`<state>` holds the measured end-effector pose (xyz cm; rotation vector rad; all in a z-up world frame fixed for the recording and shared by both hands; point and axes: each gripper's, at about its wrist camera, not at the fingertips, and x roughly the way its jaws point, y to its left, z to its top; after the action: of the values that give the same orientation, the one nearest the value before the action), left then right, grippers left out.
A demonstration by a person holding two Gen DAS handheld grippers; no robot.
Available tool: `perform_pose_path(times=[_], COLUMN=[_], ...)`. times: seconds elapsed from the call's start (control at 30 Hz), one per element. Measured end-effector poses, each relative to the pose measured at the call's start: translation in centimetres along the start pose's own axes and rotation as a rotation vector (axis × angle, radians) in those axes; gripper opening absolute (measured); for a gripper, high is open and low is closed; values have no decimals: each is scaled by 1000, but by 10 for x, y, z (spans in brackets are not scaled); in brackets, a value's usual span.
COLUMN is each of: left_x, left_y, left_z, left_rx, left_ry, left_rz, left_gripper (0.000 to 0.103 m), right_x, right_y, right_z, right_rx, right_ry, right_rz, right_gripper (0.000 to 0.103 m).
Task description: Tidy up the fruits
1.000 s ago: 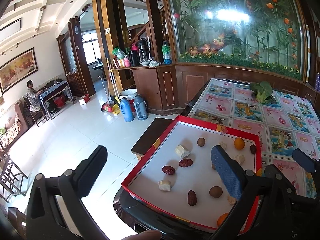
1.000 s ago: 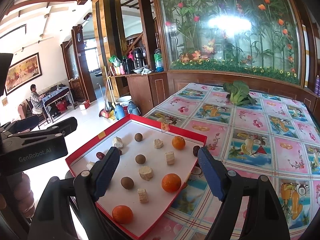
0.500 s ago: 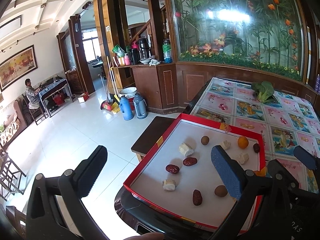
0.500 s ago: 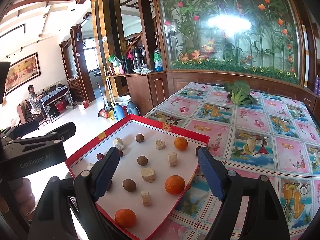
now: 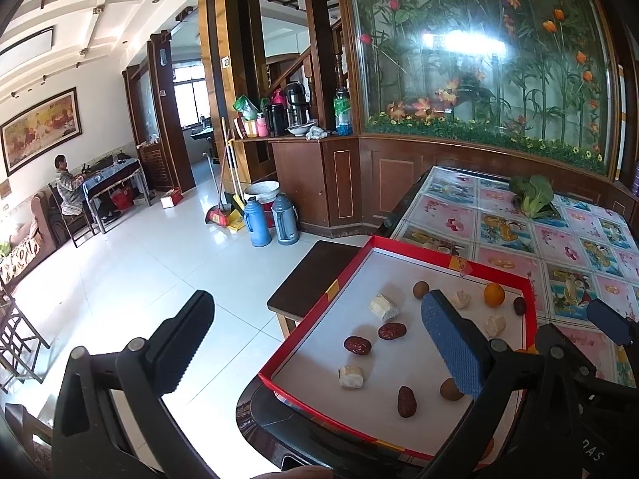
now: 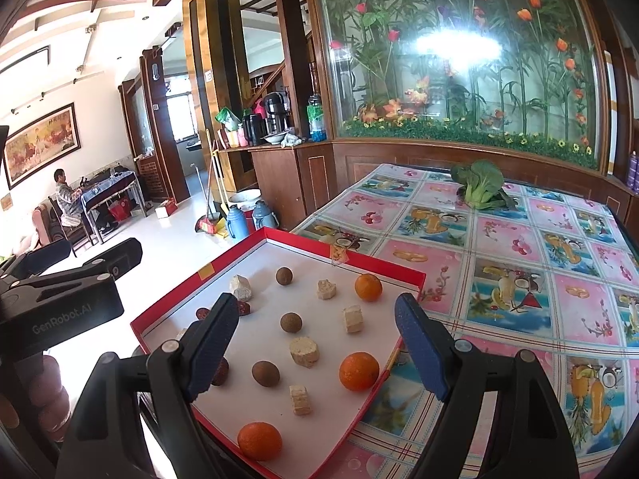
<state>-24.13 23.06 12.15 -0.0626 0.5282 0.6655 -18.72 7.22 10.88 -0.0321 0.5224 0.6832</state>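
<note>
Hovering above the near edge of the red tray [image 6: 403, 275], both grippers are wide open and hold nothing: right gripper [image 6: 315, 343] over the tray's near right part, left gripper [image 5: 315, 347] over the near left corner, one finger out past the rim above the floor. Fruit is all loose on the tray's white floor, nothing sorted yet: three oranges [image 6: 358, 371] along the right side, brown longans [image 6: 290, 322] down the middle, red dates [image 5: 356, 345] on the left, pale cut chunks [image 6: 304, 352] scattered between. Main risk: longans and oranges are round and will likely roll if a finger clips them instead of straddling them; the near orange [image 6: 259, 441] lies just beside the near rim and could hop over. Pieces lie near one another, so wide jaws coming down on one may bump a neighbour, e.g. a chunk just beside the middle orange. The tray's near left corner seems to overhang the table [image 6: 519, 247] edge, so pushing down there could tip it, a judgement only. The two grippers are near each other over one small tray and could collide. A bok choy [image 6: 481, 185] lies at the table's far end, well apart.
</note>
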Motion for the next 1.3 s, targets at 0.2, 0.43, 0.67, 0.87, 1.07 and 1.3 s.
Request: perform_pose_path(times=[0.2,0.43,0.67,0.87,1.07,1.3], left_x=[6,7,8,8,7,9], left_y=[4,5,9,11,13,15], left_z=[-4,-5,-8,-8,-6,-4], left_rx=[1,2,0,-8,-11,-15], left_ry=[24,31,42,41,38,44], left_rz=[-1,-11,-27,-36,-42,-51], left_gripper=[103,103,103,103,103,103], right_x=[6,6,6,6,7,8], right_y=[5,11,14,18,20,25], right_z=[1,1,1,5,7,8], right_rx=[-10,-22,-30,-39,-46,-52], right_ry=[11,9,9,-2,-5,-3], right_rz=[-4,-8,-12,-20,-23,-19], right_gripper=[80,80,80,80,80,80])
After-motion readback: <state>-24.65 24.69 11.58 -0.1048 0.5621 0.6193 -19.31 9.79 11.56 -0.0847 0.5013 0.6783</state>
